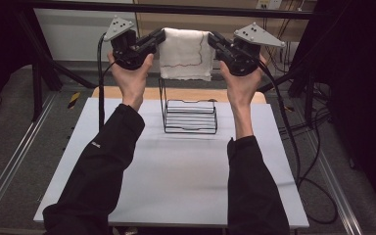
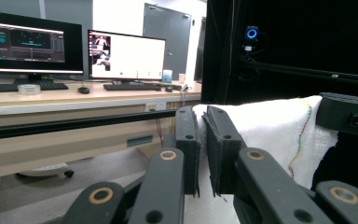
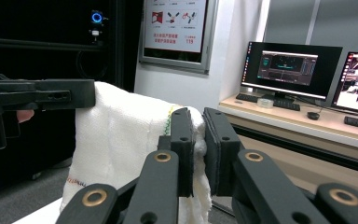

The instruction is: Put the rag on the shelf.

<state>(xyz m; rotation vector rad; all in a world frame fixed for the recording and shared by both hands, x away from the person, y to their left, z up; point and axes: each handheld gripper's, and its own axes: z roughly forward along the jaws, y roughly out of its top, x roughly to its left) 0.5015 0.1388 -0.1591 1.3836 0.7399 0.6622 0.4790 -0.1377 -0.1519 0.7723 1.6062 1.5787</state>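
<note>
While held aloft above the wire rack (image 1: 190, 116), the white towel (image 1: 185, 54) hangs stretched between both grippers, well clear of the white table (image 1: 176, 166). Left gripper (image 1: 159, 38) pinches the towel's left top corner; right gripper (image 1: 212, 40) pinches its right top corner, jaws clamped on the cloth.

White towel (image 1: 185, 54) w/ multicolour stitching, black claws.

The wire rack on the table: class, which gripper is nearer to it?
Roughly equal. The left gripper and right gripper each clamp a top corner of the white towel, stretched directly above the wire rack.
</note>
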